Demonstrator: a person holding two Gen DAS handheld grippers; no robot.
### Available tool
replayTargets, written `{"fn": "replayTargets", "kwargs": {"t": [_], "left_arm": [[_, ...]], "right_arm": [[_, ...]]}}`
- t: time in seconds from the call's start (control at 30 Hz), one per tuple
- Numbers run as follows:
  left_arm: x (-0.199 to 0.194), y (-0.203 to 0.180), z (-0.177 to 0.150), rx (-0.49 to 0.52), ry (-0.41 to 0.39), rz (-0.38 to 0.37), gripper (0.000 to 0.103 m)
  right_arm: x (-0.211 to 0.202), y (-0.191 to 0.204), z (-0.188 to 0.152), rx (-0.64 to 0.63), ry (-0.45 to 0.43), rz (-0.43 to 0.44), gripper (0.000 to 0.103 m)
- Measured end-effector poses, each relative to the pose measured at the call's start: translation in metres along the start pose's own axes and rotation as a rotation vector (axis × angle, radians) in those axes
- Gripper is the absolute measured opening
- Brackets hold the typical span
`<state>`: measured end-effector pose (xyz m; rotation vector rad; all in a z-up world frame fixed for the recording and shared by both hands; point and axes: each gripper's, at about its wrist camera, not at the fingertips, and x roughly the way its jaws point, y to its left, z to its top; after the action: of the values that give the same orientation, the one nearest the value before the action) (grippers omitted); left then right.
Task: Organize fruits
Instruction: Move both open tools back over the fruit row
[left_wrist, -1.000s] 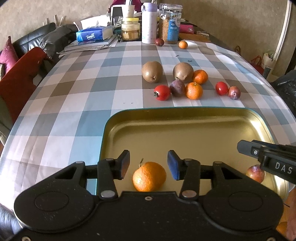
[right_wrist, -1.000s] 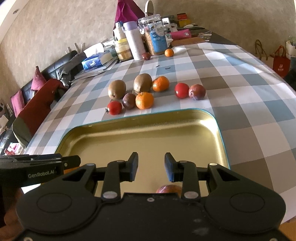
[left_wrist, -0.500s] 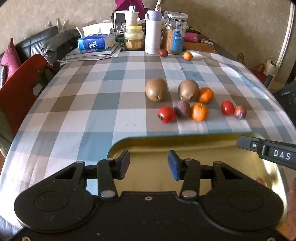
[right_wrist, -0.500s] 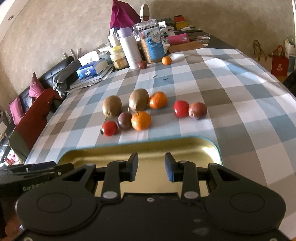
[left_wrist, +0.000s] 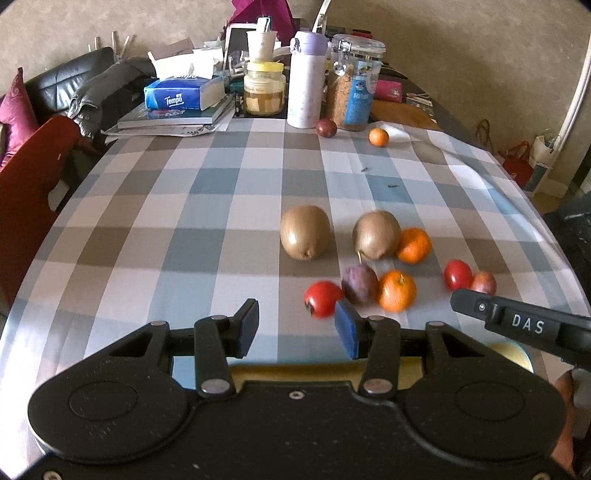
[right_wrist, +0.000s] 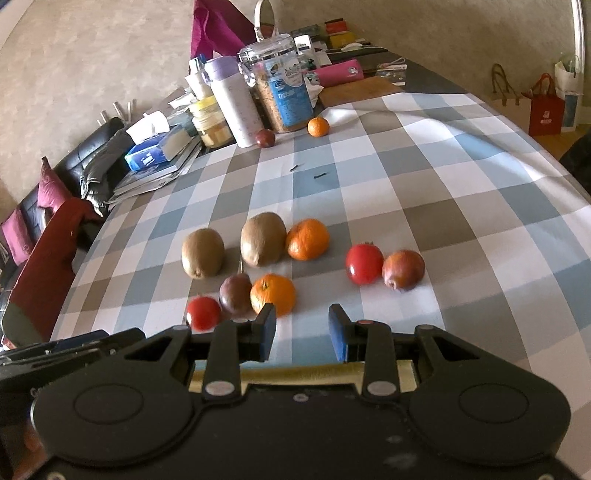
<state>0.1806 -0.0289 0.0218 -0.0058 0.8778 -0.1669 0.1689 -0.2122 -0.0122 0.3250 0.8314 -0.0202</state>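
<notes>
The left gripper (left_wrist: 295, 325) is a matte black, speckled plastic body with two round embossed discs, silver pivot screws on its linkage arms, and flat blue-faced fingers (left_wrist: 248, 326). The right gripper (right_wrist: 302, 330) is built alike, with blue pads (right_wrist: 338, 332); seen from the left wrist, its side carries white "DAS" lettering

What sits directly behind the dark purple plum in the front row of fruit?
Behind the dark purple plum stands a brown kiwi, touching a round orange mandarin on its right. The plum's stem points toward the kiwi; whether they touch cannot be told.
</notes>
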Motion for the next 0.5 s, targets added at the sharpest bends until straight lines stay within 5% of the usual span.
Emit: {"fn": "replayTargets", "kwargs": {"t": [0.5], "left_arm": [[0.052, -0.001, 0.051, -0.088, -0.004, 0.03, 0.055]], "right_arm": [[0.056, 0.003, 0.058, 0.088, -0.013, -0.104, 0.035]]}}
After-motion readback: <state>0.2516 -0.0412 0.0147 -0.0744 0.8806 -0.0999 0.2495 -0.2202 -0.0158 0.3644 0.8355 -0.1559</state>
